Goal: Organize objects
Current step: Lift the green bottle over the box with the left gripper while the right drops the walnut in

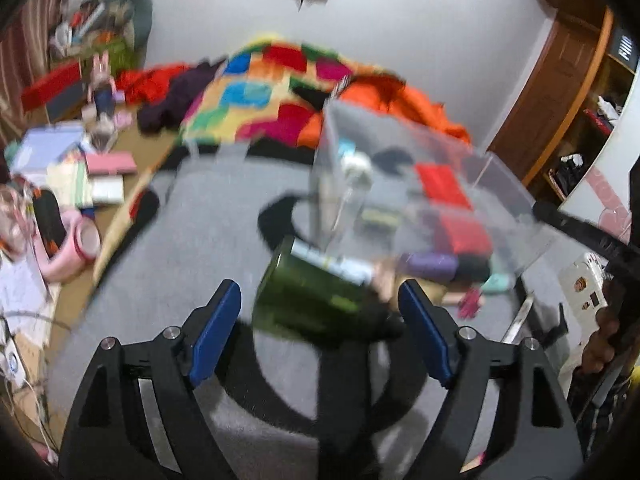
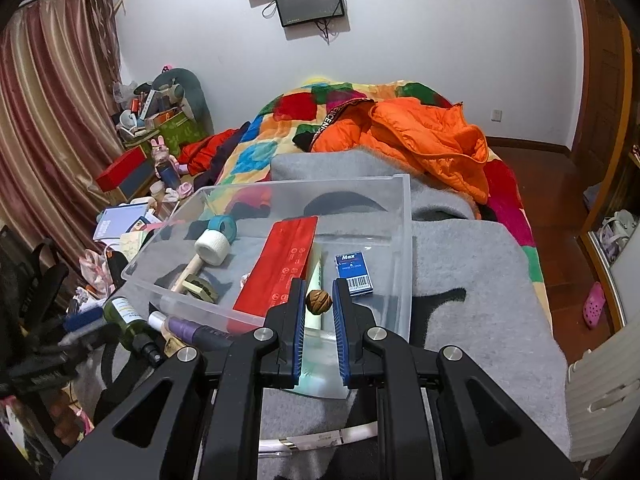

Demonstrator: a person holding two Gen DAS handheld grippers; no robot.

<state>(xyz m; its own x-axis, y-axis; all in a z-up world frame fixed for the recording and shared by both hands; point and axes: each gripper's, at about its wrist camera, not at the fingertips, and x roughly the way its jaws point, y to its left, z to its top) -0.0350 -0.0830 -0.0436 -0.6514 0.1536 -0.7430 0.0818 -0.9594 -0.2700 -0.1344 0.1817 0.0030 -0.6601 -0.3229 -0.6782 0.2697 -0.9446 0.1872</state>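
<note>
In the blurred left wrist view, a dark green bottle (image 1: 304, 304) lies on its side on the grey blanket (image 1: 192, 220). My left gripper (image 1: 320, 292) is open, its blue pads standing on either side of the bottle's near end without touching it. The bottle (image 2: 126, 316) rests against the near left corner of a clear plastic bin (image 2: 404, 240). My right gripper (image 2: 319, 292) is shut on a brown walnut (image 2: 319, 301) above the bin's near edge. The bin holds a red flat pack (image 2: 284, 264), a blue box (image 2: 354, 272), a white tape roll (image 2: 212, 247) and a teal roll (image 2: 223, 226).
A purple tube (image 2: 192, 330) lies beside the bottle outside the bin. Behind the bin are an orange jacket (image 2: 420, 136) and a patchwork quilt (image 2: 256, 156). A cluttered low table (image 2: 132, 216) stands to the left, and a pink shoe (image 2: 594, 310) lies on the wooden floor.
</note>
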